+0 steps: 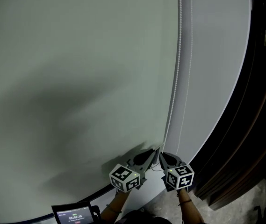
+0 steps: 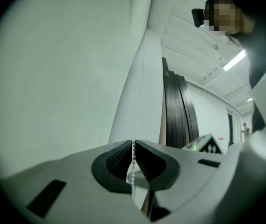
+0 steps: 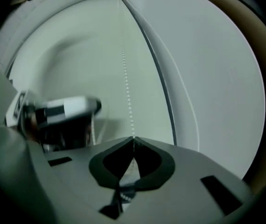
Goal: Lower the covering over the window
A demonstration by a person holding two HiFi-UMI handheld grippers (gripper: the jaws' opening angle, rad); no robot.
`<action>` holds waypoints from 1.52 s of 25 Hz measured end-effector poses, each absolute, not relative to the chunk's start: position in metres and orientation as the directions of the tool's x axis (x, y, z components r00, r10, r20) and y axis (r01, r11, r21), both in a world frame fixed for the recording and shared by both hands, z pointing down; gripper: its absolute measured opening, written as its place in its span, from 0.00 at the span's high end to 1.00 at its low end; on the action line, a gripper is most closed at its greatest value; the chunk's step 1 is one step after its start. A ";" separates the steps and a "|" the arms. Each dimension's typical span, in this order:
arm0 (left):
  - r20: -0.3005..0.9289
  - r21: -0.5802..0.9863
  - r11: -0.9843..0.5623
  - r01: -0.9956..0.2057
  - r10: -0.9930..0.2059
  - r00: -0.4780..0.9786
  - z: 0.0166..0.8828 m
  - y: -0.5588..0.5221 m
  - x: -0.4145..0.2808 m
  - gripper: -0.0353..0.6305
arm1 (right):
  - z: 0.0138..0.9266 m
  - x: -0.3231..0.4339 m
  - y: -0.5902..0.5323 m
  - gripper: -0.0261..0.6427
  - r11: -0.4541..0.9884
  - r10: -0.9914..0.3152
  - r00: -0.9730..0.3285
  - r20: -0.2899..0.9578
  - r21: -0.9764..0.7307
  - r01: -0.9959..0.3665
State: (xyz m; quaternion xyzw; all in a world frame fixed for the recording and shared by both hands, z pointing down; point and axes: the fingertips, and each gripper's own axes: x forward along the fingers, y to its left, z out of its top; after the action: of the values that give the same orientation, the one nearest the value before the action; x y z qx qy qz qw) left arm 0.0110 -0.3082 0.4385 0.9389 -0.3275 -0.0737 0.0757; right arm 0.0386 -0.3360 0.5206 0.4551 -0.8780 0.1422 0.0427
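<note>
The head view was dim and grey, with a broad soft shadow on the blind (image 1: pixel 76 41) left of the bead chain (image 1: pixel 177 55). A strip light (image 2: pixel 234 60) glared in the left gripper view. Both gripper views were soft, bent and dark-edged.

Covering (image 1: pixel 76 78) fills the L side. Bead chain (image 1: pixel 175 78) hangs just R of it, then wall (image 1: pixel 217 55), then dark panels (image 1: pixel 259 115) at far R. Left gripper (image 1: pixel 156 150) & right gripper (image 1: pixel 161 155) sit side by side at the chain's low end, each w/ the chain pinched betw. its jaws. Small screen (image 1: pixel 74 214) sits below, to the L.
</note>
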 end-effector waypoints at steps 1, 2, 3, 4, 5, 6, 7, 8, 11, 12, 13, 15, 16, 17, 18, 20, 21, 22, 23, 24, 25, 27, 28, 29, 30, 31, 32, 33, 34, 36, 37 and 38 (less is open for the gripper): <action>-0.101 0.156 -0.786 -0.598 -0.615 0.782 0.426 -0.310 0.017 0.94 | 0.543 0.039 -0.333 0.94 0.536 -0.775 -0.581 0.248 -0.229 -0.812; -0.105 0.114 -0.797 -0.593 -0.604 0.790 0.414 -0.312 0.023 0.93 | 0.564 0.040 -0.329 0.94 0.527 -0.763 -0.582 0.281 -0.253 -0.812; -0.099 0.069 -0.807 -0.587 -0.591 0.801 0.404 -0.314 0.031 0.91 | 0.580 0.040 -0.325 0.94 0.517 -0.751 -0.585 0.307 -0.278 -0.810; -0.087 0.027 -0.816 -0.577 -0.577 0.812 0.395 -0.317 0.038 0.89 | 0.594 0.039 -0.321 0.94 0.508 -0.740 -0.588 0.327 -0.301 -0.807; -0.079 -0.006 -0.824 -0.567 -0.565 0.822 0.386 -0.319 0.044 0.88 | 0.606 0.036 -0.318 0.94 0.499 -0.730 -0.590 0.345 -0.321 -0.805; -0.084 -0.029 -0.829 -0.558 -0.554 0.828 0.377 -0.320 0.048 0.83 | 0.616 0.033 -0.314 0.94 0.493 -0.721 -0.591 0.361 -0.333 -0.804; -0.100 -0.041 -0.832 -0.553 -0.547 0.831 0.368 -0.321 0.050 0.82 | 0.623 0.029 -0.311 0.94 0.490 -0.713 -0.593 0.374 -0.338 -0.803; -0.121 -0.043 -0.834 -0.551 -0.543 0.831 0.360 -0.321 0.051 0.82 | 0.628 0.024 -0.307 0.94 0.492 -0.707 -0.595 0.382 -0.338 -0.802; -0.177 -0.041 -0.839 -0.543 -0.529 0.830 0.339 -0.320 0.049 0.82 | 0.631 0.011 -0.297 0.94 0.511 -0.691 -0.608 0.390 -0.331 -0.793; -0.191 -0.043 -0.841 -0.540 -0.524 0.830 0.333 -0.319 0.047 0.82 | 0.630 0.007 -0.295 0.94 0.515 -0.689 -0.611 0.390 -0.329 -0.791; -0.203 -0.043 -0.842 -0.538 -0.520 0.830 0.328 -0.318 0.046 0.83 | 0.629 0.005 -0.293 0.94 0.516 -0.688 -0.612 0.389 -0.330 -0.790; -0.219 -0.034 -0.842 -0.538 -0.519 0.826 0.322 -0.317 0.043 0.92 | 0.628 0.005 -0.291 0.94 0.514 -0.689 -0.612 0.387 -0.335 -0.790; -0.225 -0.022 -0.842 -0.539 -0.521 0.823 0.322 -0.317 0.042 0.92 | 0.628 0.007 -0.291 0.94 0.513 -0.690 -0.612 0.386 -0.336 -0.790; -0.233 -0.008 -0.842 -0.540 -0.523 0.820 0.322 -0.318 0.041 0.92 | 0.628 0.008 -0.291 0.94 0.512 -0.691 -0.612 0.384 -0.337 -0.790; -0.240 0.005 -0.841 -0.541 -0.527 0.816 0.322 -0.319 0.041 0.92 | 0.628 0.009 -0.291 0.94 0.513 -0.692 -0.613 0.382 -0.338 -0.789; -0.250 0.013 -0.834 -0.552 -0.537 0.806 0.322 -0.321 0.040 0.93 | 0.627 0.010 -0.290 0.94 0.516 -0.689 -0.617 0.380 -0.339 -0.786; -0.256 0.006 -0.828 -0.560 -0.543 0.800 0.322 -0.321 0.039 0.93 | 0.627 0.010 -0.289 0.94 0.521 -0.686 -0.619 0.382 -0.336 -0.785; -0.265 -0.003 -0.822 -0.570 -0.549 0.793 0.321 -0.321 0.039 0.93 | 0.626 0.011 -0.287 0.94 0.528 -0.682 -0.621 0.386 -0.328 -0.784; -0.274 -0.006 -0.816 -0.578 -0.555 0.786 0.321 -0.322 0.037 0.93 | 0.625 0.012 -0.285 0.94 0.536 -0.681 -0.620 0.389 -0.312 -0.785; -0.281 -0.003 -0.811 -0.585 -0.561 0.779 0.320 -0.323 0.035 0.93 | 0.624 0.013 -0.284 0.94 0.542 -0.683 -0.616 0.392 -0.293 -0.788; -0.280 0.003 -0.807 -0.591 -0.568 0.774 0.321 -0.325 0.033 0.93 | 0.621 0.014 -0.283 0.94 0.547 -0.689 -0.611 0.390 -0.274 -0.791; -0.225 0.006 -0.797 -0.604 -0.590 0.775 0.334 -0.332 0.031 0.93 | 0.610 0.017 -0.284 0.94 0.549 -0.705 -0.606 0.369 -0.257 -0.795; -0.172 0.001 -0.791 -0.612 -0.603 0.779 0.348 -0.336 0.032 0.93 | 0.602 0.019 -0.286 0.94 0.548 -0.714 -0.607 0.350 -0.259 -0.795; -0.118 0.003 -0.787 -0.617 -0.613 0.781 0.367 -0.340 0.032 0.93 | 0.591 0.022 -0.289 0.94 0.549 -0.723 -0.609 0.326 -0.262 -0.793; -0.069 0.020 -0.783 -0.622 -0.622 0.780 0.388 -0.342 0.032 0.93 | 0.577 0.025 -0.291 0.94 0.553 -0.731 -0.612 0.300 -0.264 -0.790; -0.022 0.048 -0.777 -0.628 -0.629 0.777 0.411 -0.343 0.031 0.93 | 0.560 0.027 -0.293 0.94 0.560 -0.737 -0.619 0.271 -0.266 -0.784; 0.033 0.072 -0.769 -0.636 -0.635 0.772 0.435 -0.343 0.029 0.93 | 0.542 0.029 -0.295 0.94 0.571 -0.742 -0.627 0.239 -0.266 -0.777; 0.094 0.087 -0.760 -0.644 -0.638 0.765 0.460 -0.342 0.027 0.93 | 0.523 0.031 -0.297 0.94 0.585 -0.743 -0.638 0.203 -0.265 -0.766; 0.154 0.097 -0.752 -0.652 -0.636 0.756 0.485 -0.339 0.025 0.93 | 0.503 0.032 -0.298 0.93 0.605 -0.740 -0.653 0.163 -0.264 -0.751; 0.249 0.129 -0.739 -0.661 -0.621 0.743 0.528 -0.331 0.021 0.93 | 0.461 0.032 -0.300 0.86 0.646 -0.726 -0.683 0.081 -0.261 -0.717; 0.284 0.147 -0.733 -0.664 -0.612 0.738 0.546 -0.326 0.020 0.93 | 0.441 0.032 -0.301 0.82 0.663 -0.720 -0.693 0.044 -0.250 -0.705; 0.315 0.157 -0.729 -0.666 -0.603 0.733 0.560 -0.321 0.020 0.93 | 0.422 0.031 -0.303 0.81 0.678 -0.715 -0.699 0.012 -0.233 -0.697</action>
State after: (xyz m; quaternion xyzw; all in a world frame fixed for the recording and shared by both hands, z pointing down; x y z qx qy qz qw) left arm 0.0202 -0.3214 0.5605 0.9217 -0.3442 0.1222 0.1308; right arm 0.0313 -0.3033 0.4219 0.3857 -0.9152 0.1102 -0.0401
